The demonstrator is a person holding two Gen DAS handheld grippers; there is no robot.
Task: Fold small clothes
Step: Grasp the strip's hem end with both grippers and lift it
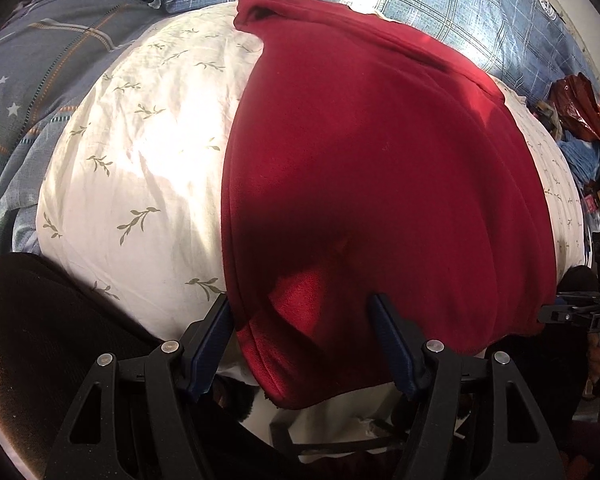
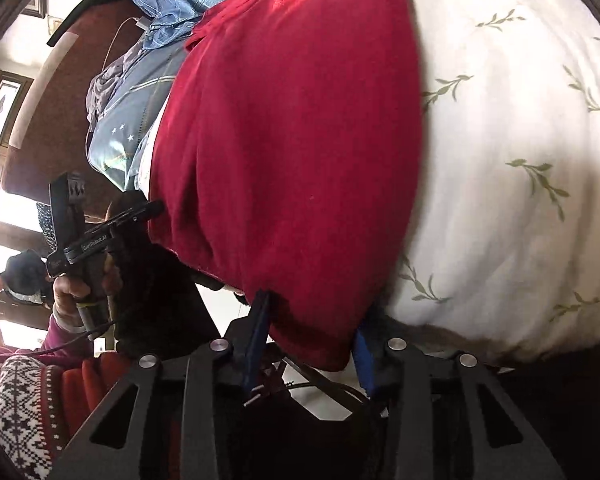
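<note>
A dark red fleece garment (image 1: 372, 168) lies folded in layers on a white pillow with a leaf print (image 1: 140, 168). My left gripper (image 1: 302, 304) is open, its blue fingers either side of the garment's near left corner, which hangs over the pillow's edge. In the right wrist view the garment (image 2: 292, 132) fills the middle. My right gripper (image 2: 312, 312) is open around the garment's other near corner. The left gripper also shows in the right wrist view (image 2: 100, 232), held in a hand.
A blue plaid bedcover (image 1: 452, 12) lies behind the pillow, with a star-print cloth (image 1: 28, 92) at the left. Red bags and clutter (image 1: 580, 108) sit at the far right. The pillow (image 2: 520, 160) spreads to the right of the garment. A person's patterned sleeve (image 2: 24, 400) is at lower left.
</note>
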